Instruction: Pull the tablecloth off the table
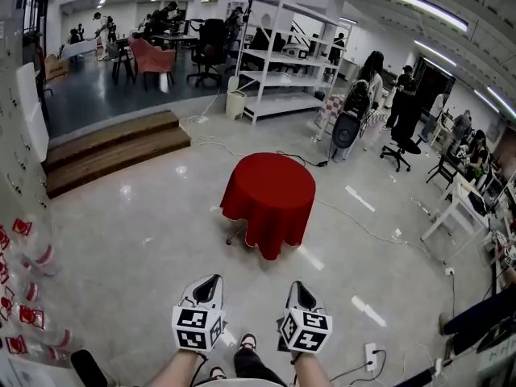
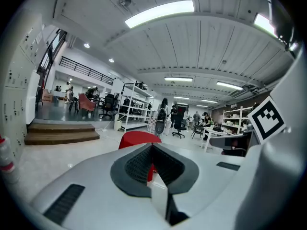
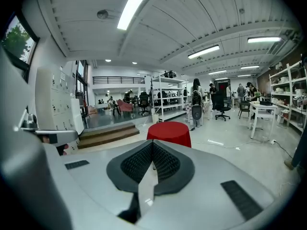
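**While the cloth waits on its bench, both grippers are clenched on nothing**

Since the red tablecloth (image 1: 270, 196) hangs undisturbed over the round bench in the middle of the open floor, draped almost to the floor all round, the pull has not begun; my reading is that this is the approach. The left gripper (image 1: 208, 285) and the right gripper (image 1: 297, 289) are held side by side low in the head view, both aimed at the cloth and well apart from it. In each gripper view the jaws are pressed together with nothing between them, and the cloth shows only in the distance beyond the tips.

The next move calls for crossing the bare floor to the near edge of the bench, parting the jaws, and closing them on the hanging hem, probably one gripper at each side of the near edge. The cloth looks soft and loosely folded, so a pinch on a fold should hold. The bench top looks bare, so nothing should be dragged off with it.

The way from here to the bench looks free. A thin cable (image 1: 363, 224) runs over the floor from the bench's right side, and a power strip (image 1: 371, 353) lies near the right gripper; either could catch a foot. Wooden steps (image 1: 113, 147), a white shelf rack (image 1: 282, 55) and an office chair (image 1: 401, 143) stand beyond, with people further off, all away from the cloth.
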`<state>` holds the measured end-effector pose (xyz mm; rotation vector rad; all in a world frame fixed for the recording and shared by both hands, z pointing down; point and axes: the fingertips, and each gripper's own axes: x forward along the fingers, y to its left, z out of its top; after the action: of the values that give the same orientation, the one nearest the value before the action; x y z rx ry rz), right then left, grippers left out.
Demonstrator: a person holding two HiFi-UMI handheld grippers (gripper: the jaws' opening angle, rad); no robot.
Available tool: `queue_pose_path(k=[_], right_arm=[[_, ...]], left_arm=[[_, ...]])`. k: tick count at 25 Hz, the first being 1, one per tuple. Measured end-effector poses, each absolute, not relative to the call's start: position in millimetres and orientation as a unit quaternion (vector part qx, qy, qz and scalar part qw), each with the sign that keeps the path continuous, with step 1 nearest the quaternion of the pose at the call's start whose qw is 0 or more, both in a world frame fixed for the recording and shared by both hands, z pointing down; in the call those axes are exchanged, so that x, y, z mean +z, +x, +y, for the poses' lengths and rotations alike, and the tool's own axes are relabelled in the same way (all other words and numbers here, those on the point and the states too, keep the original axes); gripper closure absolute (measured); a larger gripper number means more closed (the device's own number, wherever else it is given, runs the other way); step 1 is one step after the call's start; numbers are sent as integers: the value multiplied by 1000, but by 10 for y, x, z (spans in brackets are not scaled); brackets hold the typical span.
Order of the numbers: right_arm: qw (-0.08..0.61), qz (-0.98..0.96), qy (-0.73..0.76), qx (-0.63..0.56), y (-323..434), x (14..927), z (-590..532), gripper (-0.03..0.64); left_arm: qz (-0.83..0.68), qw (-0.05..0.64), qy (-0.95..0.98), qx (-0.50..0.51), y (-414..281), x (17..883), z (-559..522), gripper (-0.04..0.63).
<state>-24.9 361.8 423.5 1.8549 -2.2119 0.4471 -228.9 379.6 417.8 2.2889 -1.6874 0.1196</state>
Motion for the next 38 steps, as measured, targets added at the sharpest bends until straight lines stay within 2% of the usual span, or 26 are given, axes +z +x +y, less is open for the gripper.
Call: queue_pose_path(k=[13,38], right_arm=[[110,-757,622,166,-218,4384,2919,592],[102,-755,621,184,350,4432,1283,592]], left_arm=[[-609,152,777,49,-2414,4281,3229,577],[-608,147,777,68,-1914,4280,1589,577]])
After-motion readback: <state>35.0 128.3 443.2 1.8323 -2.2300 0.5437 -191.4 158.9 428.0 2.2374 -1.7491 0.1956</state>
